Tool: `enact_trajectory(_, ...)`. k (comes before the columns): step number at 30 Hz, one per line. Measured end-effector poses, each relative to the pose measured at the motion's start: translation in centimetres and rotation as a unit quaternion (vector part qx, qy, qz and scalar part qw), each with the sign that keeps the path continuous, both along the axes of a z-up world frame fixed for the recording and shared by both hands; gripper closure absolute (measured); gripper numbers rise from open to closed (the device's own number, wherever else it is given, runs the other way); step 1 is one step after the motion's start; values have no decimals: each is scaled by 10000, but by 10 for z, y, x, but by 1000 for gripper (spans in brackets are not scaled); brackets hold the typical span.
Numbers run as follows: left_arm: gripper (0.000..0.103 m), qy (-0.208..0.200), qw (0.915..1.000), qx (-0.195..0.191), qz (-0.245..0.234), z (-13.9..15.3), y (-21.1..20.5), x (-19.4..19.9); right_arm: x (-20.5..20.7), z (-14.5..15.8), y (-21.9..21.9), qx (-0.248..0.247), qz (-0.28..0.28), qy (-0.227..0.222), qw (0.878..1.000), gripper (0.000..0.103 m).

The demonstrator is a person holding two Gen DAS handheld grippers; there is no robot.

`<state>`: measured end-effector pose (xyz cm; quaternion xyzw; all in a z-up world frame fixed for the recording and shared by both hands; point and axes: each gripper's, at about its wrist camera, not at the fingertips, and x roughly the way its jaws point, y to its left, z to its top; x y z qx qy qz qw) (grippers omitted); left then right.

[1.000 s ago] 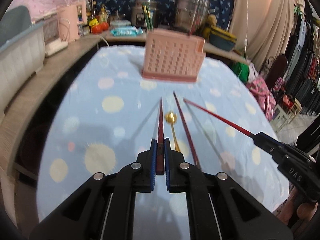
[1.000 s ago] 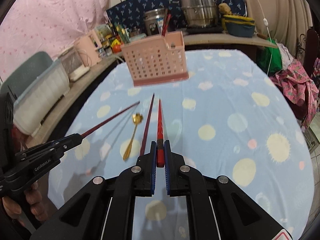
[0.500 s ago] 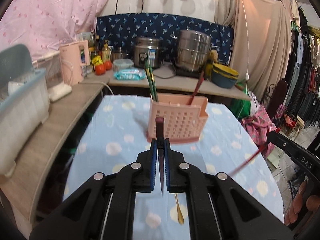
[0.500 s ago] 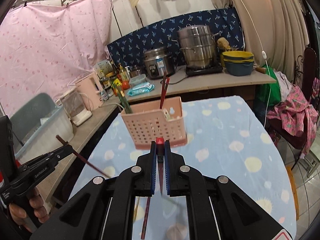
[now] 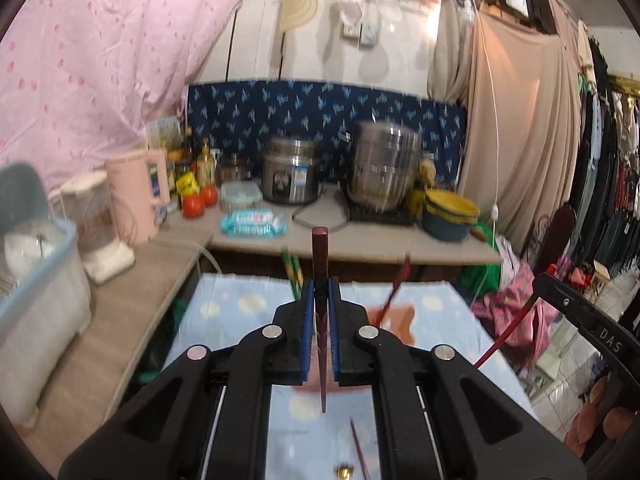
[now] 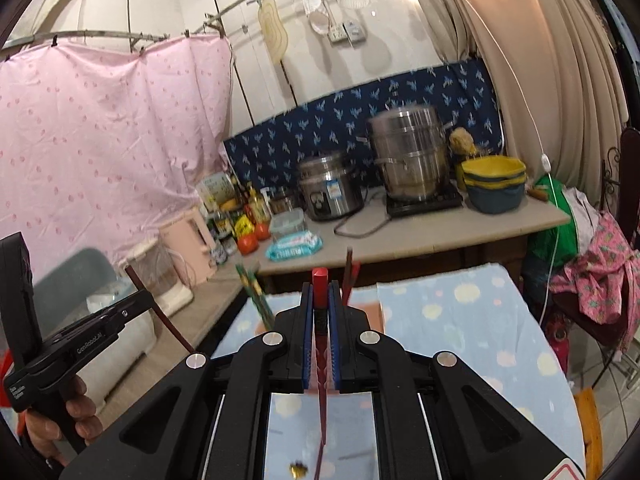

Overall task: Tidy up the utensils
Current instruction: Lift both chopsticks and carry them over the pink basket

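White letters "DAS" stand on the black plastic right gripper (image 5: pixel 544 280) at the right edge of the left wrist view. "GenRobot.AI" stands on the black plastic left gripper (image 6: pixel 141 300), at the left of the right wrist view.

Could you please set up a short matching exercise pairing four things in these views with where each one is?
Things:
1. dark red chopstick
2. bright red chopstick
3. wet wipes pack
4. gold spoon

Places:
A. lying on the tablecloth below
B. pinched in the right claw
C. on the counter
D. pinched in the left claw

Pairs: 1-D, 2-B, 3-C, 4-A
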<state>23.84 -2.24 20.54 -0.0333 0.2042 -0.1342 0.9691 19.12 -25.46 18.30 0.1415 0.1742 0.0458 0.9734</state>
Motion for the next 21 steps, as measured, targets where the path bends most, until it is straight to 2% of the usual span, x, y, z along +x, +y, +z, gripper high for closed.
enact_trajectory(5,96,-353,9993,-102,54,29,-5,28,38,34,-1,57,-82,-411,9991,96)
enact_trajectory(9,96,-433,9989,-175,92,36,-9,55,72,43,-6,183,-160,-509,9984,96)
enact_trajectory(15,96,-114,9998,-127,88,9,-17,87,116,20,-5,296,-199,-215,9991,96)
enact_trajectory(21,96,284,9996,-32,26,-31,-21,97,126,-22,6,210,-69,234,9995,96)
